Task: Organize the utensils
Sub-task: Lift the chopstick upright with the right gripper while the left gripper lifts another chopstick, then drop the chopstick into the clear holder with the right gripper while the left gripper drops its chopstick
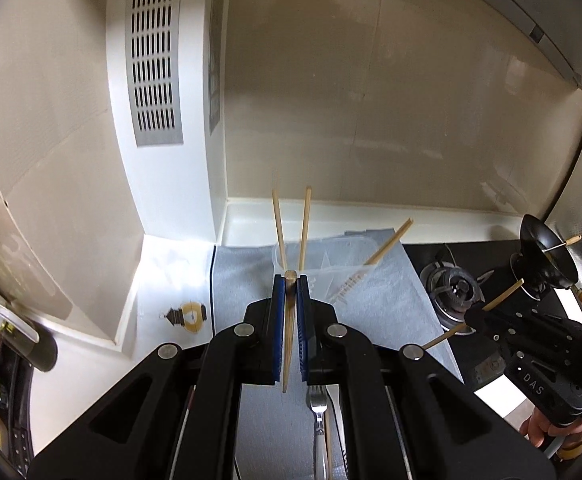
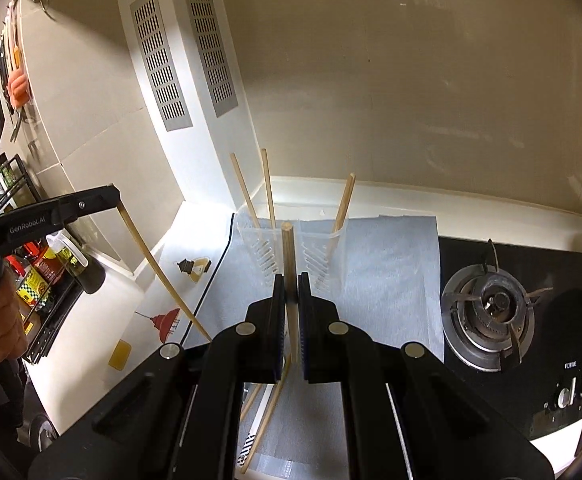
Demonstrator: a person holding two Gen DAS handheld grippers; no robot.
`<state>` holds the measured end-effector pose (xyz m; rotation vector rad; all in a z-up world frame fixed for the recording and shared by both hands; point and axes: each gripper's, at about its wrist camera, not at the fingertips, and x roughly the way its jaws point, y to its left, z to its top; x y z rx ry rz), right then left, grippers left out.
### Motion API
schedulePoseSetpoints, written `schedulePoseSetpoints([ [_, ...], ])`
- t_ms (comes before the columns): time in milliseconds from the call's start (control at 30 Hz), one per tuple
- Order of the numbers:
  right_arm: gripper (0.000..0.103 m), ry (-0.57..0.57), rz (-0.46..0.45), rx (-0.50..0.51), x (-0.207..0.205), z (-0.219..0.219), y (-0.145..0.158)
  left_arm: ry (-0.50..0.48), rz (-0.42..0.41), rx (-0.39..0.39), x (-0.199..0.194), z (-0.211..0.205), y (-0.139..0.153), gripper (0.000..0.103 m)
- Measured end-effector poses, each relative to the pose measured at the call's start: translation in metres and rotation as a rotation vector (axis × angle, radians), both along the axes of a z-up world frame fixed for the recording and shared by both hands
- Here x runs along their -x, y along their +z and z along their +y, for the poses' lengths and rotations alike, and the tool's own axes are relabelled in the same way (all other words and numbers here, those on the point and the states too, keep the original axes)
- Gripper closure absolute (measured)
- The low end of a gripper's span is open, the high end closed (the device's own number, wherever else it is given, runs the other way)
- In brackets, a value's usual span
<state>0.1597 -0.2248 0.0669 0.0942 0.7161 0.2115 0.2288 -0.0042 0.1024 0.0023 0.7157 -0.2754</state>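
Observation:
My left gripper (image 1: 290,280) is shut on a wooden chopstick (image 1: 289,344) and holds it raised in front of a clear plastic utensil holder (image 1: 331,256). Three chopsticks (image 1: 305,228) stand in that holder. My right gripper (image 2: 290,280) is shut on another chopstick (image 2: 289,256), just before the same holder (image 2: 291,252), where three chopsticks (image 2: 269,188) lean. The right gripper with its chopstick shows at the right of the left wrist view (image 1: 475,316). The left gripper with its chopstick shows at the left of the right wrist view (image 2: 117,200).
A grey mat (image 2: 391,272) covers the counter under the holder. A fork (image 1: 318,408) and loose chopsticks (image 2: 267,412) lie on it near me. A gas hob burner (image 2: 491,308) is to the right, bottles (image 2: 43,272) to the left, the wall behind.

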Motion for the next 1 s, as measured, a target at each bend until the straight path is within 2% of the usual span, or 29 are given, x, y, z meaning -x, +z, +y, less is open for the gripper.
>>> schedulePoseSetpoints([
  [300,0.096,0.005,-0.041,0.000,-0.014,0.005,0.015,-0.010,-0.044,-0.004,-0.008,-0.009,0.017,0.097],
  [800,0.096,0.022,-0.116,0.016,-0.035,0.011,0.045,-0.032,-0.117,0.035,-0.017,-0.011,0.049,0.097],
  [1000,0.096,0.001,-0.182,0.014,-0.050,0.007,0.068,-0.036,-0.187,0.056,-0.025,-0.014,0.076,0.097],
])
